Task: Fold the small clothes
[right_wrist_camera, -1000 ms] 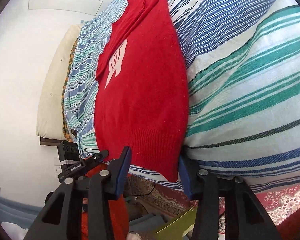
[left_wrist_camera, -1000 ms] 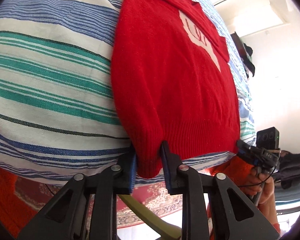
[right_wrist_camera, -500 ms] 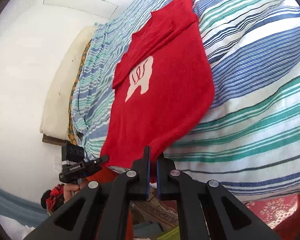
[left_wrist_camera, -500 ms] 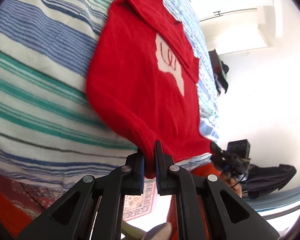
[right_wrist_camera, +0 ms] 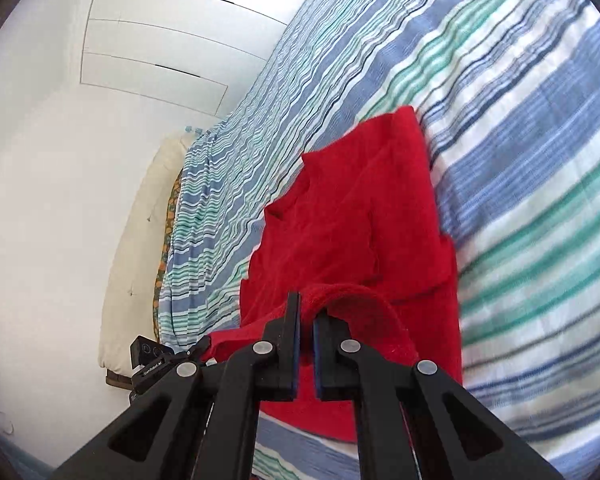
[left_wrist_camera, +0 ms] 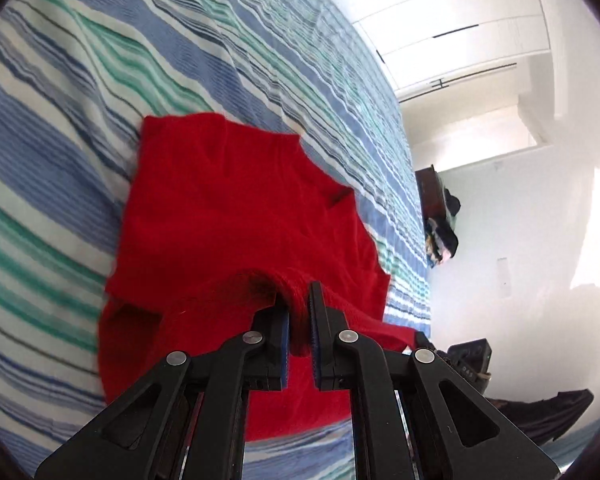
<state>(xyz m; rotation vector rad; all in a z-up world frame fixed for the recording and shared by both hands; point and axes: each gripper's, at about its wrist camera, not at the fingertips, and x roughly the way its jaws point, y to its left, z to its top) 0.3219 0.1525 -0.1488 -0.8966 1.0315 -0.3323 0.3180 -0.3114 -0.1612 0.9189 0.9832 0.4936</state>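
1. White walls and a striped bedspread (left_wrist_camera: 204, 52) in blue, green and white fill the scene; on that bedspread lies a red sweater (left_wrist_camera: 228, 204), the garment being folded.
2. Seen from the left wrist, the sweater spreads out ahead of the jaws, its far edge flat on the bedspread, while its near ribbed hem is lifted and curls back over the body of the garment toward the camera.
3. That raised hem runs straight between the jaws of the left gripper (left_wrist_camera: 298, 312), which are clenched on a bunched fold of red knit.
4. In the right wrist view the sweater (right_wrist_camera: 360, 216) again lies ahead of the jaws, with the hem arching up into the right gripper (right_wrist_camera: 306, 316); its jaws are pinched on the red edge.
5. Between the two grippers the hem hangs as a loose raised band above the rest of the sweater.
6. Left of the right jaws, the other gripper's camera body (right_wrist_camera: 148, 354) shows at the bed's edge.
7. Farther left, a cream mattress (right_wrist_camera: 136, 248) stands against the wall.
8. Right of the left jaws, dark clothes (left_wrist_camera: 442, 224) are heaped beyond the bed.
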